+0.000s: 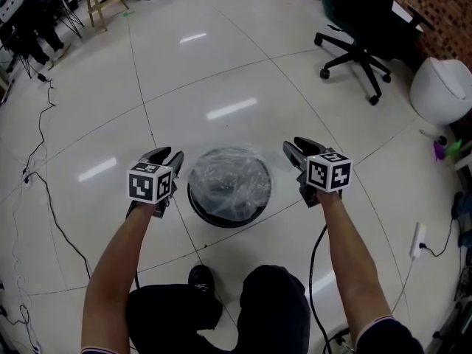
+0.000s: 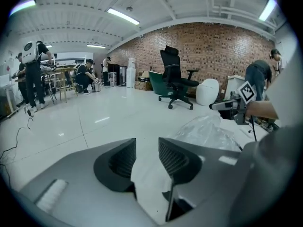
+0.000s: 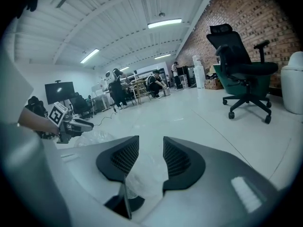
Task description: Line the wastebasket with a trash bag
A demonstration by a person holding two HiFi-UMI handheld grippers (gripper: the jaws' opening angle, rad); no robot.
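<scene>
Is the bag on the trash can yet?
On. The clear trash bag is spread across the mouth of the black wastebasket, crinkled plastic reaching its rim. How deep it hangs inside, cannot tell.

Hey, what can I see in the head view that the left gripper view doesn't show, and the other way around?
Only the head view: the wastebasket with its black rim, the left gripper from outside, the person's arms. Only the left gripper view: ceiling lights, people working in the distance, and that gripper's jaws standing apart with nothing between them. Both: the clear trash bag, the right gripper, the black office chair.
</scene>
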